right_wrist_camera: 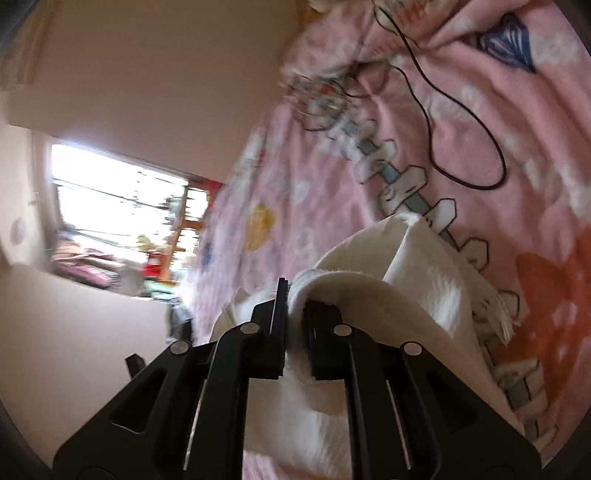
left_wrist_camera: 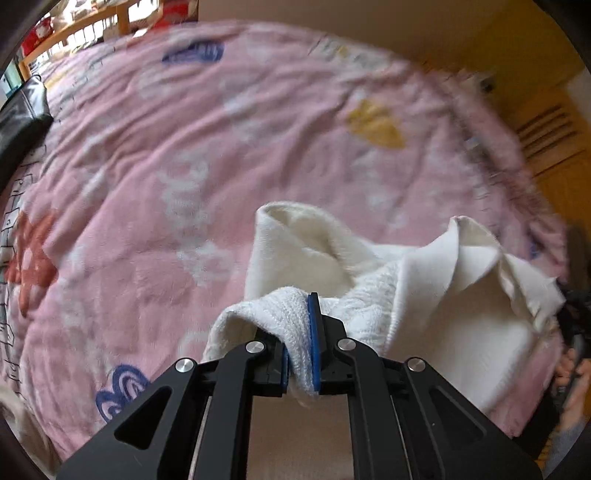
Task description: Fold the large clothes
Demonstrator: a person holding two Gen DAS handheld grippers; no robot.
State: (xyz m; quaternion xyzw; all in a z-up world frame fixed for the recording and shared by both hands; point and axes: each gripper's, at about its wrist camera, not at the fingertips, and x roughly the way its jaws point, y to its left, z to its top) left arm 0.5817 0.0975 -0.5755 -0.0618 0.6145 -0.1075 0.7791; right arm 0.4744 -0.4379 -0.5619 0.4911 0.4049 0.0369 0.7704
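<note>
Fingers of left gripper (left_wrist_camera: 300,341) and right gripper (right_wrist_camera: 295,325) both pinching the white knit garment (left_wrist_camera: 424,295), lifting it over the pink bed blanket (left_wrist_camera: 147,166) for folding.

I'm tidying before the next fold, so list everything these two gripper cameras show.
white garment: one, cream-white knit, bunched above the blanket, pinched at two spots.
blanket: one, pink with cartoon prints, spread over the bed.
black cable: one, looped on the blanket, far side in the right view.
black bag: one, at the blanket's left edge.
wooden rail: one, light wood, beyond the bed.
window: one, bright, in the wall.
left gripper: jaws shut on the garment.
right gripper: jaws shut on the garment.
person's hand: one, at the right edge.
</note>
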